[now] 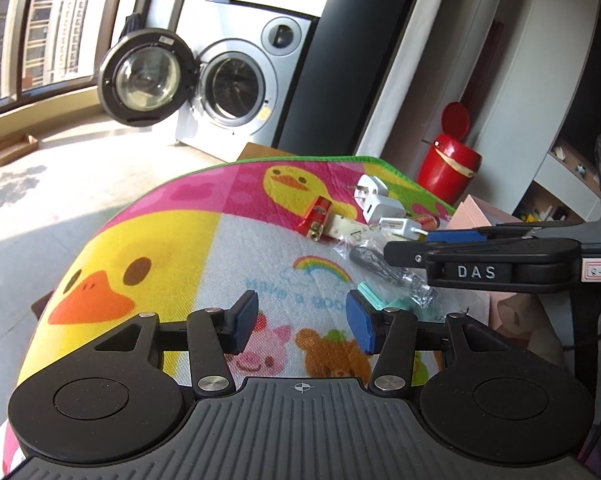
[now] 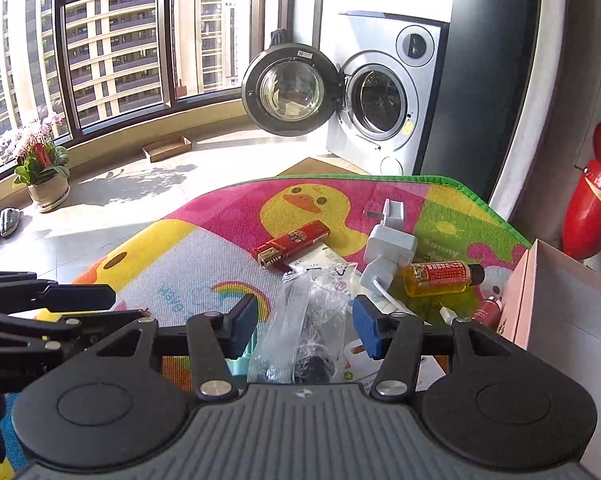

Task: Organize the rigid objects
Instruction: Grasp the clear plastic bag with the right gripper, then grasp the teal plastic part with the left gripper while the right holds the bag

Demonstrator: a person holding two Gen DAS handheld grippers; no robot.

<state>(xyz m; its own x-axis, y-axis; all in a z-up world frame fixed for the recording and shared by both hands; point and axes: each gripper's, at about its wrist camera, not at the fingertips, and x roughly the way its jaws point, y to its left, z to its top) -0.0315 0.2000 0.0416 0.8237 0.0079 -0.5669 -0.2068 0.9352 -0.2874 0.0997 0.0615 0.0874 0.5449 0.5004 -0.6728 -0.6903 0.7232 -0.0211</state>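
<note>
While the lighter [image 2: 290, 245], white charger [image 2: 392, 246], yellow bottle [image 2: 440, 278] and plastic bag [image 2: 300, 320] lie scattered on the counter [image 2: 204, 248], sorting looks barely begun; the pink box [image 2: 560, 304] waits alongside. Both the left hand-held gripper [image 1: 302, 322] and right hand-held gripper [image 2: 306, 326] stand apart, clamping nothing, though the bag lies between the right one's pads.

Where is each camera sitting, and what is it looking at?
Left wrist: sits on the left gripper, looks across the mat; the right gripper crosses its view.
Right wrist: sits on the right gripper, looks over a plastic bag; the left gripper shows beside it.
Both see the lighter and washing machine.
</note>
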